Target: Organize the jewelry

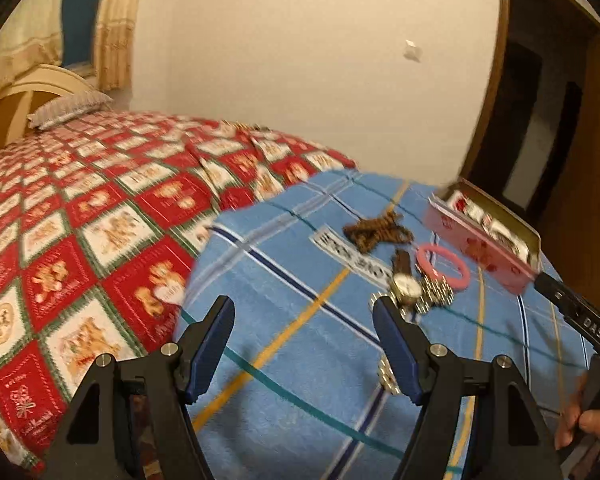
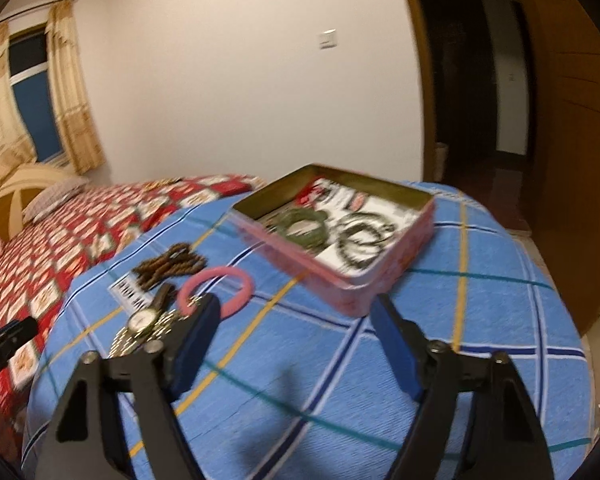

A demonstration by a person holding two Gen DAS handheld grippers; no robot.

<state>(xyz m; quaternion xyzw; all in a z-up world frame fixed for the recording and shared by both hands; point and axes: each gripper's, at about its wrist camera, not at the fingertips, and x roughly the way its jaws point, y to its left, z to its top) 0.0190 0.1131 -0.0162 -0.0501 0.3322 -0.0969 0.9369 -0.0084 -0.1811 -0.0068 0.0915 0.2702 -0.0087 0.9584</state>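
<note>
A pink tin box (image 2: 352, 280) stands open on a blue plaid towel (image 2: 340, 360); it holds a green bracelet (image 2: 304, 228) and a dark bead bracelet (image 2: 360, 244). Left of it lie a pink ring bracelet (image 2: 240, 280), a brown bead bracelet (image 2: 168, 266), a brown-strapped watch (image 2: 142, 320) and a gold chain (image 2: 164, 326). My right gripper (image 2: 296, 328) is open and empty, hovering before the tin. My left gripper (image 1: 304, 332) is open and empty, near the watch (image 1: 406, 286), the gold chain (image 1: 436, 294), the pink ring (image 1: 444, 266), the brown beads (image 1: 376, 230) and the tin (image 1: 476, 246).
The towel lies on a bed with a red patterned quilt (image 1: 80, 220). A pillow (image 1: 68, 108) and headboard are at the far left. A dark doorway (image 2: 468, 80) and wooden wardrobe (image 2: 572, 120) stand at the right. The right gripper's body (image 1: 580, 316) enters the left wrist view.
</note>
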